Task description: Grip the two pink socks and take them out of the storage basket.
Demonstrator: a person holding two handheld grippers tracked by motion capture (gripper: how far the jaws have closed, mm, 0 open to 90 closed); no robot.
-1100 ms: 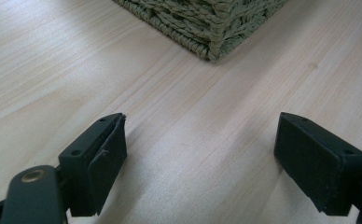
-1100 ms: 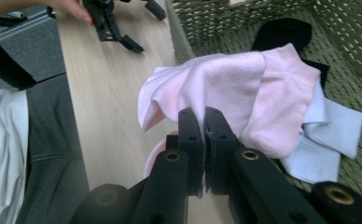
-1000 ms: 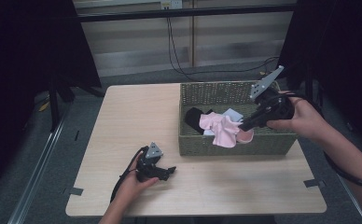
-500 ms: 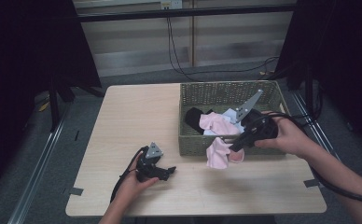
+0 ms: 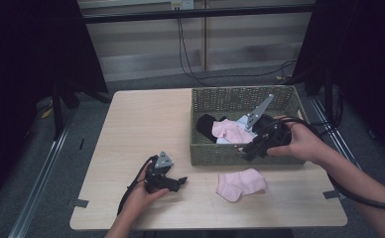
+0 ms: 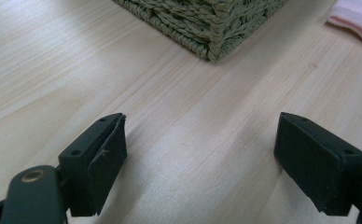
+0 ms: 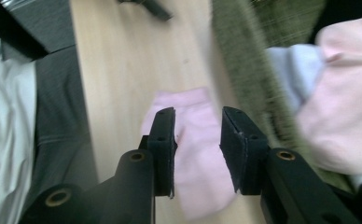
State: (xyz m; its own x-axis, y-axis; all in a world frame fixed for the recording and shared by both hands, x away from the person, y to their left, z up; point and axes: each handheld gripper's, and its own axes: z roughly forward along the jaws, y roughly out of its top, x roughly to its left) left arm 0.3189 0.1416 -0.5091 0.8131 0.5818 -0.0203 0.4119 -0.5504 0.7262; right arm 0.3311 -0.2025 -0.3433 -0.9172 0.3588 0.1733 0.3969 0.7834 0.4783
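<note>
A pink sock (image 5: pixel 241 183) lies flat on the wooden table (image 5: pixel 141 124), just in front of the woven green basket (image 5: pixel 215 153). My right gripper (image 5: pixel 242 151) hovers over the basket's front edge, above the sock. Its jaws have just been opening and stand apart, with nothing pressed between them. Along those jaws (image 7: pixel 198 135) the sock (image 7: pixel 193 100) shows blurred on the table below, beside the basket wall (image 7: pixel 244 60). My left gripper (image 5: pixel 180 182) rests on the table at the front left, open and empty (image 6: pixel 200 158), facing the basket's corner (image 6: pixel 202 23).
Inside the basket lie another pink garment (image 5: pixel 227 130), a black piece (image 5: pixel 206 124) and a white piece (image 5: pixel 240 121). Cables trail from both grippers. The table's front edge runs close behind both hands.
The right gripper came down from over the basket toward the table's front with the pink sock, then opened. The sock now lies on the table. The left gripper stayed put.
</note>
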